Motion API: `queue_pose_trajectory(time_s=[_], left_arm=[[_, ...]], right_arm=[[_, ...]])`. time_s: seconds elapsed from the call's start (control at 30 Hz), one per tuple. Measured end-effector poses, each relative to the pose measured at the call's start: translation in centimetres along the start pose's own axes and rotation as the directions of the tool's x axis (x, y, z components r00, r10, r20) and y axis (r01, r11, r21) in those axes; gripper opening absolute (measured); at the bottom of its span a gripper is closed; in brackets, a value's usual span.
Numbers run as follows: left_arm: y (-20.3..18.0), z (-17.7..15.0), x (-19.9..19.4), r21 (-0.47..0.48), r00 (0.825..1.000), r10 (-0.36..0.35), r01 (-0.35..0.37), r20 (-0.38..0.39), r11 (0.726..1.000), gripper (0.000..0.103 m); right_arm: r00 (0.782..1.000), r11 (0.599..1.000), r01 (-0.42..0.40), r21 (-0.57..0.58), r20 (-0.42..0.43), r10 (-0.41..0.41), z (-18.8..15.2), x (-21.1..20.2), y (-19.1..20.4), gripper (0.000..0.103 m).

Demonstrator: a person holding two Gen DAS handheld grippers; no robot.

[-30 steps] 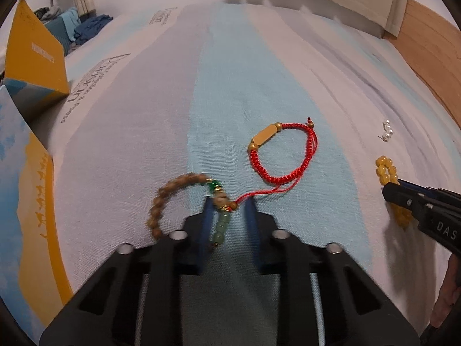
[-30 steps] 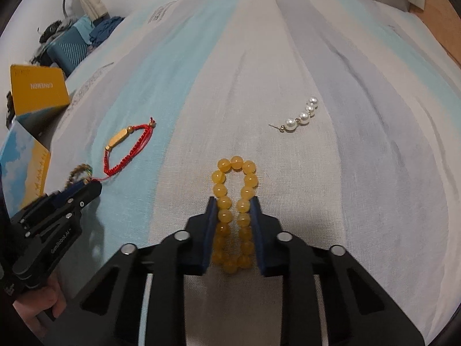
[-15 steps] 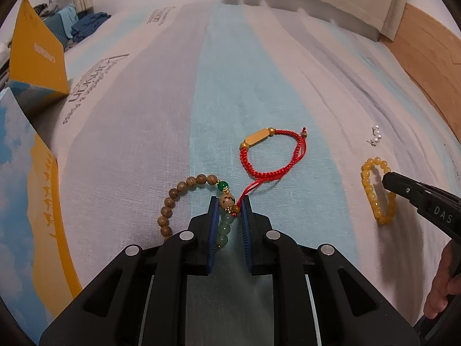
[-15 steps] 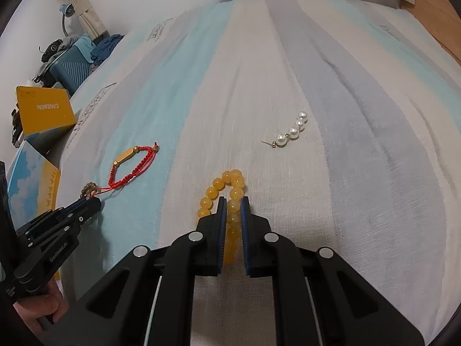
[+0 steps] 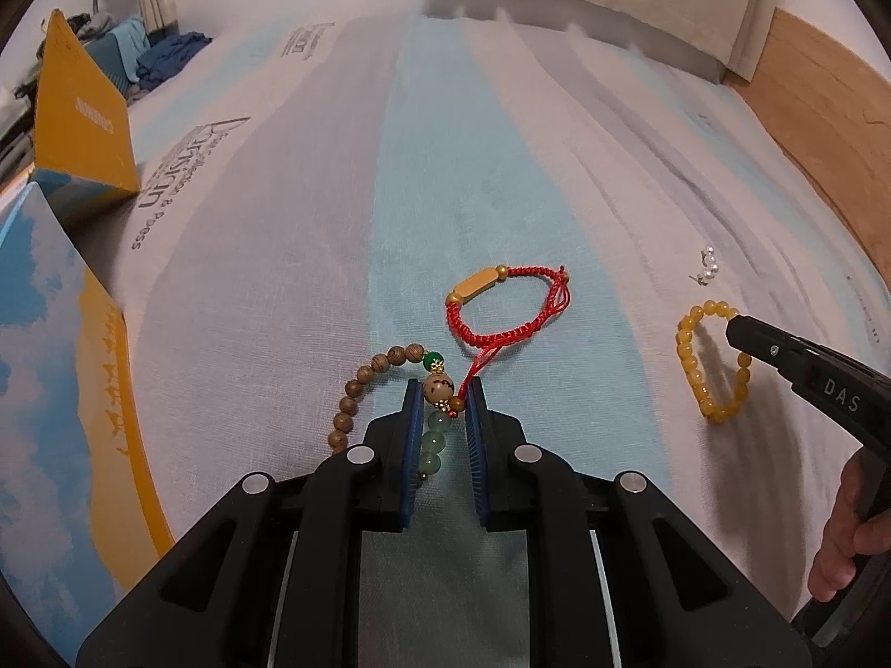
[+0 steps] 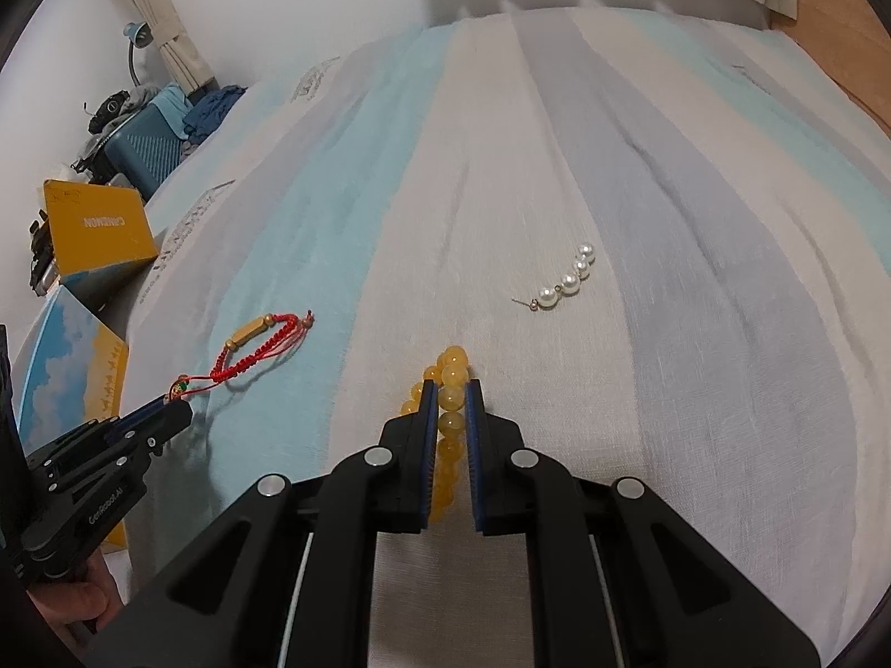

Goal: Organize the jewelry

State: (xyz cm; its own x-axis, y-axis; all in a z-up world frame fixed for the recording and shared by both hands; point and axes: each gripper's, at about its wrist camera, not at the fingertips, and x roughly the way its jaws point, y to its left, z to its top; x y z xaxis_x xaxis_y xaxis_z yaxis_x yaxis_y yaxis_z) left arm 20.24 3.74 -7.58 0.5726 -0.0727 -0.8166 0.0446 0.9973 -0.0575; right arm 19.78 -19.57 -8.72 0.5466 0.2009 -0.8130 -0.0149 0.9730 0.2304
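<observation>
A striped bedsheet [image 5: 312, 234] fills both views, with a blue-and-yellow box [image 5: 61, 367] at nine o'clock in the left wrist view and a yellow carton [image 5: 83, 128] behind it at ten.

The left gripper [image 5: 440, 395] sits at six o'clock, its jaws closed on the wooden bead bracelet [image 5: 356, 395] at the stretch of jade-green and carved beads; the brown beads arc out to the left on the sheet. The tail cord of the red braided bracelet [image 5: 501, 312] runs down between the fingertips too, so it looks caught in the same pinch.

The right gripper [image 6: 450, 389] has its jaws closed on one side of the amber bead bracelet [image 6: 448, 373], the far loop showing just beyond the tips. A pearl earring [image 6: 565, 281] lies apart at one o'clock.

Both bracelets look light and limp, probably strung on elastic: round beads may roll or slip under the pads, so gripping across the string between beads should hold best. The red cord may drag its bracelet along if lifted. The earring is tiny and its post looks delicate.
</observation>
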Motion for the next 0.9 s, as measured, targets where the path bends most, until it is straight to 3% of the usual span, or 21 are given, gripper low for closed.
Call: queue_pose_trajectory(time_s=[0.4,0.43,0.5,0.53,0.57,0.67,0.83,0.9], left_arm=[[0.1,-0.3,0.8,0.0,1.0,0.009,-0.009,-0.028,1.0,0.016],[0.2,-0.4,1.0,0.003,0.999,0.018,-0.018,-0.038,1.0,0.02],[0.1,-0.7,1.4,0.018,0.998,0.034,-0.034,-0.055,0.999,0.037],[0.0,-0.8,1.3,0.026,0.998,0.046,-0.044,-0.051,0.999,0.053],[-0.1,-1.0,1.1,0.034,0.998,0.057,-0.055,-0.039,0.998,0.06],[-0.3,-1.3,0.7,0.063,0.996,0.091,-0.09,-0.017,0.994,0.075],[-0.2,-1.8,1.5,0.069,0.992,0.116,-0.112,-0.045,0.991,0.075],[0.0,-1.9,1.6,0.056,0.993,0.1,-0.097,-0.055,0.994,0.071]], right_arm=[[1.0,1.0,-0.006,-0.011,-0.001,0.006,0.1,0.1,0.3,0.009],[1.0,1.0,-0.007,-0.013,-0.006,0.007,0.1,0.2,0.3,0.009],[1.0,1.0,-0.007,-0.015,-0.009,0.006,0.2,0.3,0.4,0.009],[1.0,1.0,-0.008,-0.016,-0.014,0.008,0.2,0.4,0.4,0.009],[1.0,1.0,-0.009,-0.016,-0.019,0.008,0.2,0.5,0.4,0.009],[0.999,1.0,-0.007,-0.017,-0.032,0.007,0.1,0.7,0.3,0.009],[0.999,1.0,-0.01,-0.02,-0.036,0.009,0.0,0.7,0.4,0.009],[0.999,1.0,-0.011,-0.02,-0.036,0.01,0.0,0.7,0.4,0.009]])
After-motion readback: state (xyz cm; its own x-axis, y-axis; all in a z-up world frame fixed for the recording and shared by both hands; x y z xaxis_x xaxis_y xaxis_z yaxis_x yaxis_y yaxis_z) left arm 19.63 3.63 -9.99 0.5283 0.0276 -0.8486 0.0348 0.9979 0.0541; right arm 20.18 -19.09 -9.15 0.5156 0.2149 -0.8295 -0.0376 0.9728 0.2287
